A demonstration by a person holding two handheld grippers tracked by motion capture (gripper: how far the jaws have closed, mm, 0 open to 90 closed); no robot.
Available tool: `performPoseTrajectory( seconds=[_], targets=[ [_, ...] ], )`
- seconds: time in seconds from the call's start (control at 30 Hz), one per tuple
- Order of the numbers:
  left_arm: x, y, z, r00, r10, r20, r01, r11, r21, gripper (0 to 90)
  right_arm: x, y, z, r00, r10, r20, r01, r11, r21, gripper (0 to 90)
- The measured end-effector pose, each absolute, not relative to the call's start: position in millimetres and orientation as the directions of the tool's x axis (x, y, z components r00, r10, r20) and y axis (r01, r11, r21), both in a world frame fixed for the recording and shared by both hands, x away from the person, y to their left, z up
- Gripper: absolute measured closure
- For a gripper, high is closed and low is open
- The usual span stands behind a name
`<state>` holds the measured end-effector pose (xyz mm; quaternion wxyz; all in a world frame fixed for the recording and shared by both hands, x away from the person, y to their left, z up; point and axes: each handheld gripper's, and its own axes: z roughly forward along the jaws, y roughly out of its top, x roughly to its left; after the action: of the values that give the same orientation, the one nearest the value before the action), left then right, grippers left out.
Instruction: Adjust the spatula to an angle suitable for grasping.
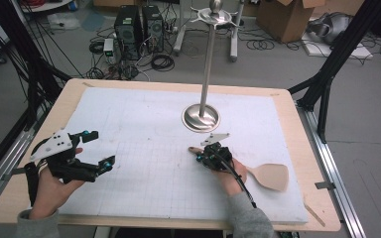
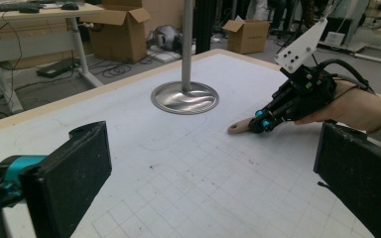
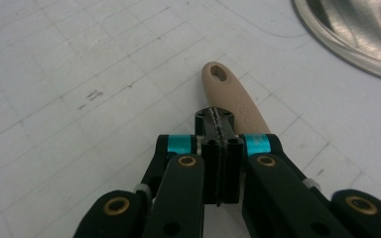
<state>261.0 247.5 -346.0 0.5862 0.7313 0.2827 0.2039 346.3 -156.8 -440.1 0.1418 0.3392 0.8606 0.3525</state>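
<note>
**Right tool closed over spatula handle**

Near left, the left tool hovers with jaws wide apart, empty. Near right, the right tool is fully closed, above the wooden spatula lying on the worktop. Beyond stands the metal stand.

Tan wooden spatula, flat on mat

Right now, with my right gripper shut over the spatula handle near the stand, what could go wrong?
1. The right gripper looks shut with the spatula handle lying under it, not clearly clamped; lifting may leave it on the table.
2. The stand's metal base sits close ahead; pushing the handle forward could knock it.
3. The tall pole could be hit by the wide blade if the spatula swings up.
</note>
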Motion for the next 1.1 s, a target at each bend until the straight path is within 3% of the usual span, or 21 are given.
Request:
performPoseTrajectory(
  seconds=[1.1],
  targets=[
    [256, 253, -344, 0.749, 0.662, -0.031, 0.167, -0.144, 0.975, 1.9, 379, -168, -443, -0.638, 0.770, -0.022, 0.519, 0.452, 0.725, 90.0]
  ],
)
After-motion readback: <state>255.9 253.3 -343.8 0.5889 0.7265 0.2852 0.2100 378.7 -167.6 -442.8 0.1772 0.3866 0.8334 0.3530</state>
